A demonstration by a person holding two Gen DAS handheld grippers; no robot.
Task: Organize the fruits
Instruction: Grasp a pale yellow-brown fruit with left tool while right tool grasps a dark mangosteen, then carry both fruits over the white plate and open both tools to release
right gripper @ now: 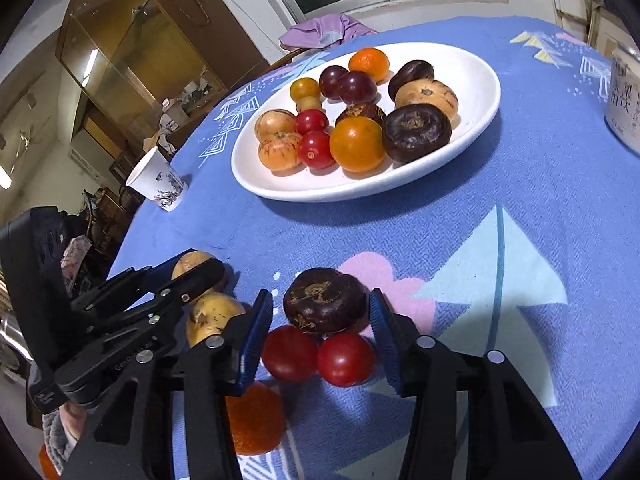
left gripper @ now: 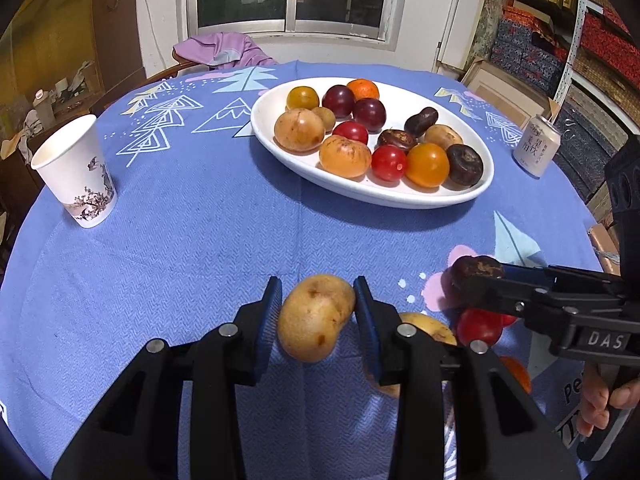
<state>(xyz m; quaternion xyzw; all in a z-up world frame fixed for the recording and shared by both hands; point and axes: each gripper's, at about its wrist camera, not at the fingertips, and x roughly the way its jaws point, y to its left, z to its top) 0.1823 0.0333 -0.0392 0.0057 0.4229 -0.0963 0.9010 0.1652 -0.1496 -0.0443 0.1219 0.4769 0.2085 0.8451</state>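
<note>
Two grippers working fruit on the blue tablecloth (left gripper: 180,248)

The left gripper (left gripper: 316,312) pinches a tan fruit (left gripper: 314,318); the right gripper (right gripper: 320,312) stands spread around a dark chestnut-like fruit (right gripper: 324,306), pads not touching.

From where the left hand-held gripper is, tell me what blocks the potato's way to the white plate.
Nothing visible does. The potato sits clamped in the left hand-held gripper, and only bare blue tablecloth lies between it and the white plate. The plate itself is crowded.
</note>
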